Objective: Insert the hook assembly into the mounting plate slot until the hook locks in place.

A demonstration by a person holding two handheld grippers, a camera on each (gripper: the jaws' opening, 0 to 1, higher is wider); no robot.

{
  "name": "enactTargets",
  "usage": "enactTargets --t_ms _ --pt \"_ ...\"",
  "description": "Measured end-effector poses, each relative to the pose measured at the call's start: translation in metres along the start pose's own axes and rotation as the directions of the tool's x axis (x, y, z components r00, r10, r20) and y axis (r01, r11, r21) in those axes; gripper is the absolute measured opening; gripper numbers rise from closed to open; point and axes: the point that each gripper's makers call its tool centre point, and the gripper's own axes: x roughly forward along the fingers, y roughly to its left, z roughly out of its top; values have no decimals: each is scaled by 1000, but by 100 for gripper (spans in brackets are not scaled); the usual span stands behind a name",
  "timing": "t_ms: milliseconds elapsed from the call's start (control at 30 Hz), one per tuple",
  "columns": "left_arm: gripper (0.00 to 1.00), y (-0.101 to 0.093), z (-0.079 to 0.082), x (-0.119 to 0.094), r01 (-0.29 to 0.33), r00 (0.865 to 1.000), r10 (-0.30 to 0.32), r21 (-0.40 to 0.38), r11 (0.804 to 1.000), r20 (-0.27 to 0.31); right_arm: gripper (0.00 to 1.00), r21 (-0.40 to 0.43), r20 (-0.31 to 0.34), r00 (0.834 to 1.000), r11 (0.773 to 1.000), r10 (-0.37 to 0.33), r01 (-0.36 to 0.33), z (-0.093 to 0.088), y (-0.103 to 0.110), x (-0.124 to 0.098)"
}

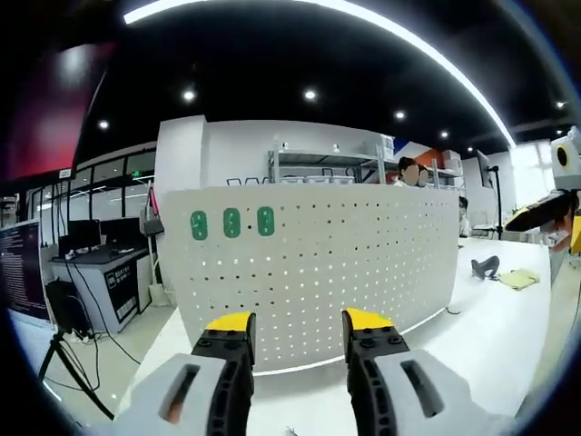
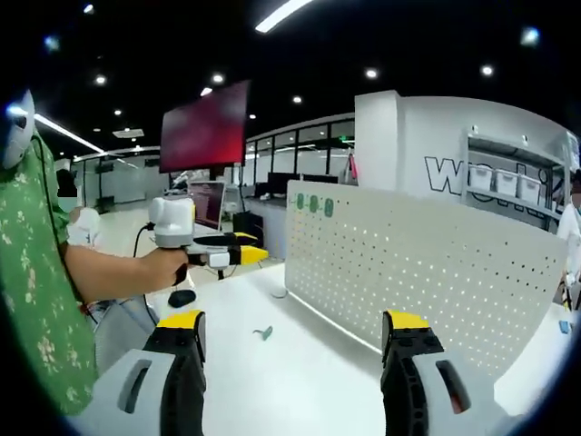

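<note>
The mounting plate is a white perforated pegboard (image 1: 318, 272) standing upright on the white table, with green tags (image 1: 231, 222) near its top left corner. In the right gripper view the pegboard (image 2: 427, 268) runs off to the right. A small teal hook (image 2: 263, 333) lies on the table in front of it. My left gripper (image 1: 298, 322) faces the board, open and holding nothing. My right gripper (image 2: 294, 320) is wide open above the table, short of the hook. A hand holds the left gripper (image 2: 247, 247) at left; the right gripper (image 1: 536, 215) enters at the far right.
The white table (image 2: 300, 381) holds a black object (image 2: 182, 297) near its left edge. Past the board's right end lie a dark object (image 1: 484, 266) and a yellow cloth (image 1: 518, 278). A person in a green shirt (image 2: 41, 272) stands at left. Desks with monitors (image 1: 86, 238) stand beyond.
</note>
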Motion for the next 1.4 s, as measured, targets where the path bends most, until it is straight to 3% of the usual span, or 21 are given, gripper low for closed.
enactTargets --t_ms 567,1400 --pt "39 5 -51 -21 -23 995 20 -35 999 -95 80 44 -78 997 999 11 -8 -43 -5 24" --pt "37 13 -63 -34 -31 994 25 -47 998 -108 74 64 -151 985 995 82 -73 -81 20 76"
